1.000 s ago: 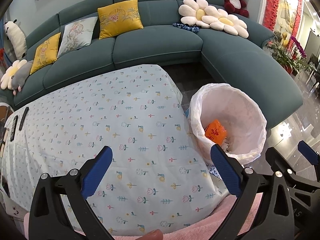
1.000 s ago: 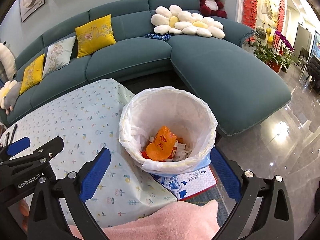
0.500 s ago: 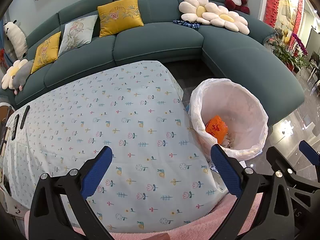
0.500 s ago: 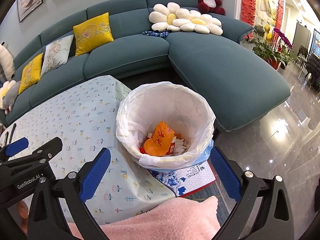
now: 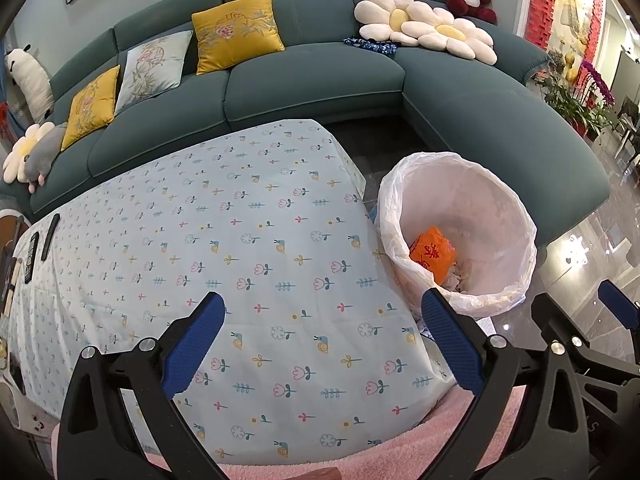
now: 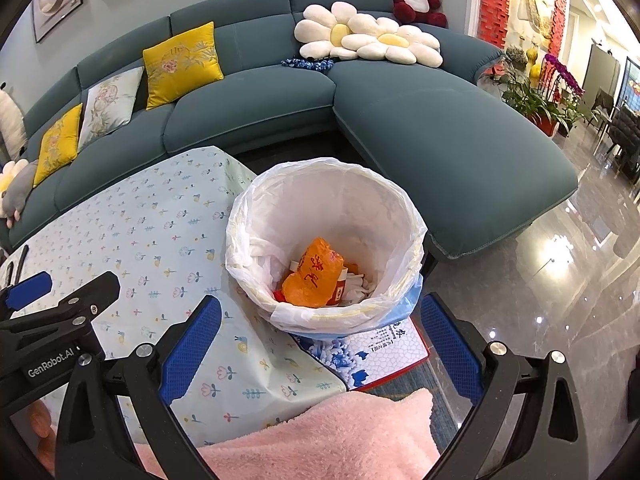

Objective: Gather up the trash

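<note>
A waste bin lined with a white plastic bag (image 6: 404, 216) (image 5: 516, 216) stands on the floor at the table's right end. Inside lie an orange crumpled bag (image 6: 314, 278) (image 5: 432, 254) and white paper scraps (image 6: 362, 282). My right gripper (image 6: 320, 320) is open and empty, held above the bin's near rim. My left gripper (image 5: 320, 320) is open and empty above the table with the flowered cloth (image 5: 224, 248), left of the bin. The right gripper's fingertip also shows in the left wrist view (image 5: 618, 310).
A teal corner sofa (image 5: 312, 80) with cushions wraps behind the table and bin. Remote controls (image 5: 50, 230) lie at the table's far left. A blue-white printed box (image 6: 384, 348) lies under the bin. A pink fleece sleeve (image 6: 320, 436) is at the bottom. Glossy floor (image 6: 540, 288) lies to the right.
Both grippers have drifted slightly, so the bin sits a little lower and nearer in both views. Both stay open and empty. The trash in the bin has not moved.
</note>
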A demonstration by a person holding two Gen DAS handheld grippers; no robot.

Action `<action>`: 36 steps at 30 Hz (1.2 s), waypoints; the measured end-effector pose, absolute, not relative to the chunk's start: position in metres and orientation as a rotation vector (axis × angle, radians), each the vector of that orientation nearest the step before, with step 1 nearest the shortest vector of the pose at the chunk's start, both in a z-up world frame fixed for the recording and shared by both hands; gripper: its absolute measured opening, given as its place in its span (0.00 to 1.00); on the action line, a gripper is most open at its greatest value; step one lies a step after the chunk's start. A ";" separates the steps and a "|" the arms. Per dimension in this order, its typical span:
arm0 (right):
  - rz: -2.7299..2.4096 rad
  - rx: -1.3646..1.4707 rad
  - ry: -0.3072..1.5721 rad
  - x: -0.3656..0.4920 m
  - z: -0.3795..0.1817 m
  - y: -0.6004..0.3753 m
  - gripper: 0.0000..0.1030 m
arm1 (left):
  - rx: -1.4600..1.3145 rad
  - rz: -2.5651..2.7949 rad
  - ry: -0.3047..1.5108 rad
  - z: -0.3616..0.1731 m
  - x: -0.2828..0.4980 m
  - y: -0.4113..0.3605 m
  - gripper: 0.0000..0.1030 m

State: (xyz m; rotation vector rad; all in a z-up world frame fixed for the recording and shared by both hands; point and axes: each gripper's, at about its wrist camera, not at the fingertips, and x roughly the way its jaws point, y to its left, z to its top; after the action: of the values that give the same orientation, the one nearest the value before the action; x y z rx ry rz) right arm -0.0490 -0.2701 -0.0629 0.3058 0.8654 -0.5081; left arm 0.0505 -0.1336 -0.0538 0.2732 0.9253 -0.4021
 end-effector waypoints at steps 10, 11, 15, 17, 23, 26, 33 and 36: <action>-0.509 0.309 0.871 -0.051 -0.066 -0.272 0.93 | 0.286 -0.396 0.920 -0.054 0.049 -0.134 0.92; -0.510 0.309 0.872 -0.051 -0.067 -0.271 0.93 | 0.289 -0.394 0.919 -0.054 0.048 -0.134 0.92; -0.509 0.310 0.877 -0.051 -0.067 -0.272 0.93 | 0.300 -0.388 0.911 -0.054 0.047 -0.135 0.91; -0.510 0.312 0.879 -0.051 -0.068 -0.273 0.93 | 0.303 -0.388 0.911 -0.055 0.046 -0.135 0.91; -0.514 0.312 0.883 -0.052 -0.069 -0.275 0.93 | 0.301 -0.395 0.930 -0.058 0.047 -0.135 0.91; -0.515 0.312 0.884 -0.052 -0.070 -0.275 0.93 | 0.300 -0.395 0.938 -0.060 0.047 -0.135 0.91; -0.516 0.315 0.890 -0.054 -0.073 -0.276 0.93 | 0.298 -0.395 0.953 -0.064 0.047 -0.134 0.91; -0.517 0.316 0.890 -0.054 -0.074 -0.276 0.93 | 0.303 -0.400 0.954 -0.065 0.047 -0.134 0.91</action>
State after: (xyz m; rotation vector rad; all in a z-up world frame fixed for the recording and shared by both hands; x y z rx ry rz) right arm -0.0539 -0.2756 -0.0736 0.3155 0.8901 -0.5174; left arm 0.0465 -0.1343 -0.0652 0.3029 0.9536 -0.4003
